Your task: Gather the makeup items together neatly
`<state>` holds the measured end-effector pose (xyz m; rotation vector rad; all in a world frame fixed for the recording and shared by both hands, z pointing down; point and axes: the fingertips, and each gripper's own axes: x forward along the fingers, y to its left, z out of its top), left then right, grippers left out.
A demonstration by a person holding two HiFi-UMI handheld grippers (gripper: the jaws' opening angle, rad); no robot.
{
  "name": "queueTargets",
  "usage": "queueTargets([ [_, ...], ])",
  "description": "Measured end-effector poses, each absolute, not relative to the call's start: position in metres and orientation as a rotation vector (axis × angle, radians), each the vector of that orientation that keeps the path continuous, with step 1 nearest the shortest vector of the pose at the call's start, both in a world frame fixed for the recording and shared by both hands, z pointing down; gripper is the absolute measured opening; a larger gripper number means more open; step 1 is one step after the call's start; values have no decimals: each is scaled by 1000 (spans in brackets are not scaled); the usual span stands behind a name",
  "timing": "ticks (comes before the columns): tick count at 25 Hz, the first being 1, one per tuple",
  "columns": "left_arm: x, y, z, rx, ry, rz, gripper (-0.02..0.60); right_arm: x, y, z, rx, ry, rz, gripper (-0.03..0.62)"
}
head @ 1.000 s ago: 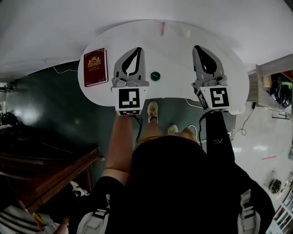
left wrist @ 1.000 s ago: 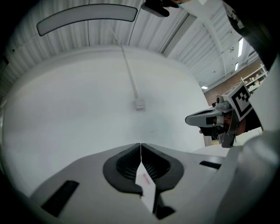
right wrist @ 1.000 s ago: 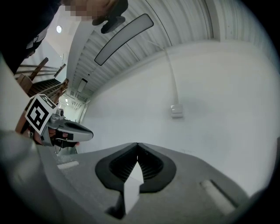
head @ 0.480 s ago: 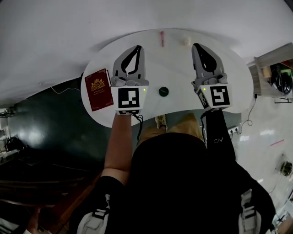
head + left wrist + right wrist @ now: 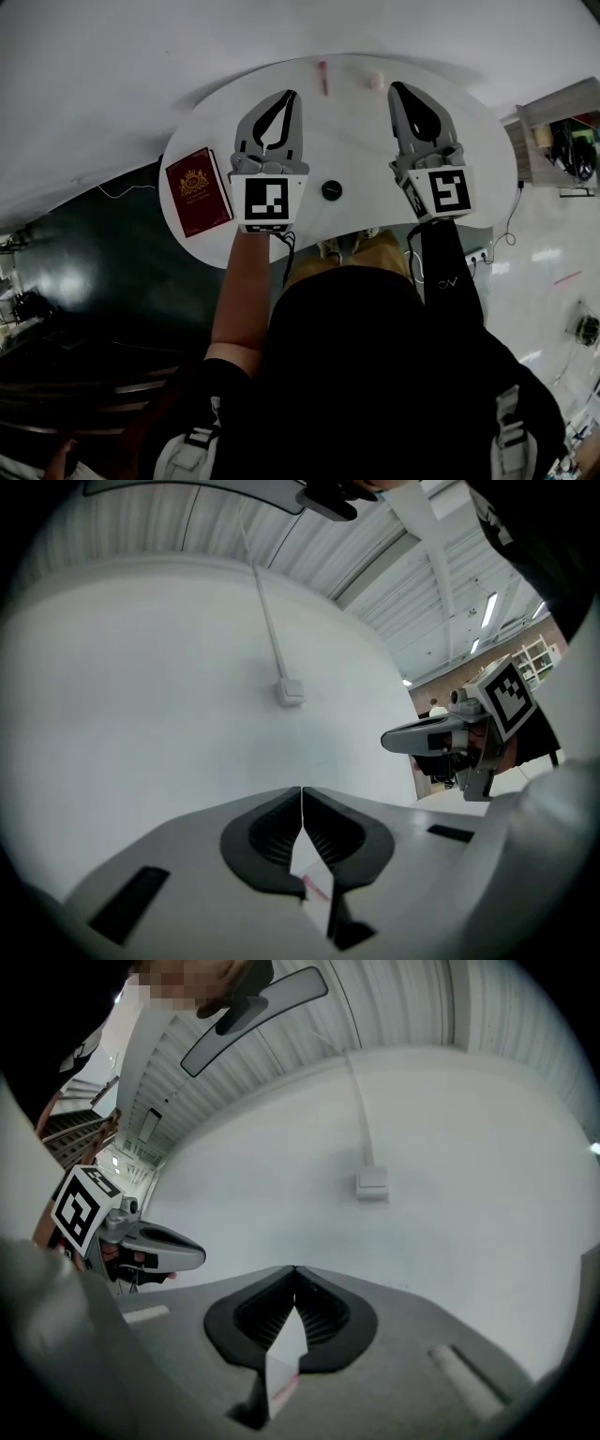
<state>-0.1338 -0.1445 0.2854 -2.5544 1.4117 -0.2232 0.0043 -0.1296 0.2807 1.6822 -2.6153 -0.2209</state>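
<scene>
L gripper [image 5: 292, 95] & R gripper [image 5: 396, 87] are held over white table [image 5: 469, 141], jaws closed tip to tip, nothing gripped. Pink stick [image 5: 322, 77] & beige item [image 5: 376, 81] are seen at far edge betw. the tips, untouched. Dark round item [image 5: 330, 189] lies betw. the gripper bodies, at near edge.

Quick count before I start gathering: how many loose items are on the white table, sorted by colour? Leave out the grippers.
Dark red: 1, flat case with a gold crest
Pink: 1, slim stick
Cream: 1, small piece
Dark: 1, round piece
Total: 4, all lying apart on the table
</scene>
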Motion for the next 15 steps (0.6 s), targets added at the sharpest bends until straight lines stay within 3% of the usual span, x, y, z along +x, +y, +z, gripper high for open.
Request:
queueTargets([
  [10, -111, -142, 311, -2618, 1235, -394, 11, 2, -143, 282, 1681, -2650, -207, 5],
  [15, -101, -119, 365, -2712, 993, -608, 11, -1, -143, 290, 1690, -2641, -165, 5],
])
